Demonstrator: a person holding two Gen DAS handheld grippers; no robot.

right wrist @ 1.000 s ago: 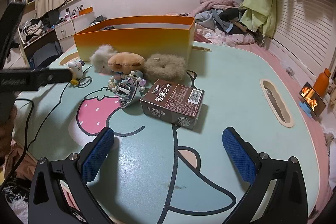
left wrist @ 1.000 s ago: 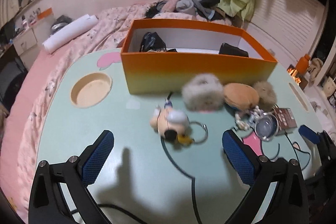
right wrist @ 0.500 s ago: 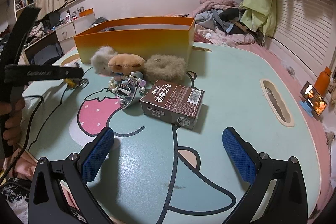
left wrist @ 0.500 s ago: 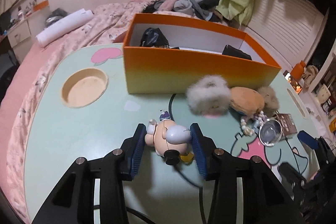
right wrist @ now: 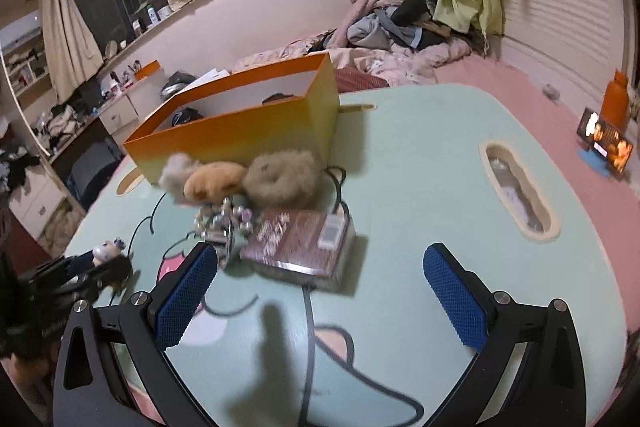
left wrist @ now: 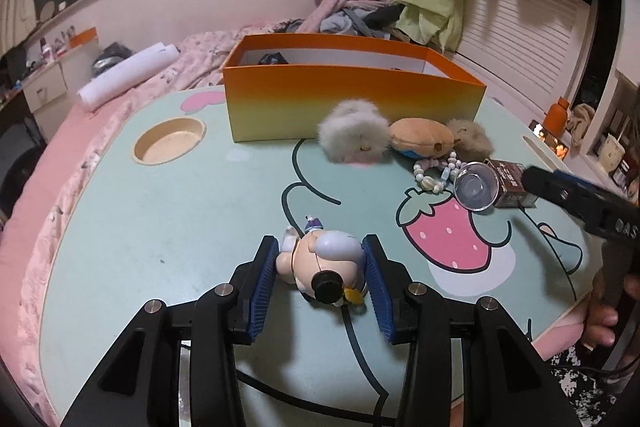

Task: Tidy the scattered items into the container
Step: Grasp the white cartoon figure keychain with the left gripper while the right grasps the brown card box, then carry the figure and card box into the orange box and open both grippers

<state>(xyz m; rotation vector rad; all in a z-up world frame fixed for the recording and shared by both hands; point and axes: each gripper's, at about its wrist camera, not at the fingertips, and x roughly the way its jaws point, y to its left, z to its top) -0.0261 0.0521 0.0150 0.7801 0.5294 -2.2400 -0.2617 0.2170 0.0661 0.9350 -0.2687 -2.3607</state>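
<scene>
The left gripper (left wrist: 322,281) is clamping a pale figurine keychain (left wrist: 320,267), its ring hiding underneath, near the table's (left wrist: 160,211) front edge, while the right gripper (right wrist: 320,299) is hovering wide open, blurred.

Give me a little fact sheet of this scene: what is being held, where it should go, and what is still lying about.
held item: small plastic cartoon figure keychain, between the left gripper jaws
left jaws: closed on the figure
right gripper: jaws wide open, nothing between them
container: orange cardboard box, open top, dark items already inside
still loose: grey fluffy scrunchie, tan plush toy, beige fluffy scrunchie, pale bead bracelet, small clear glass, brown carton
surface: mint cartoon-print table
</scene>
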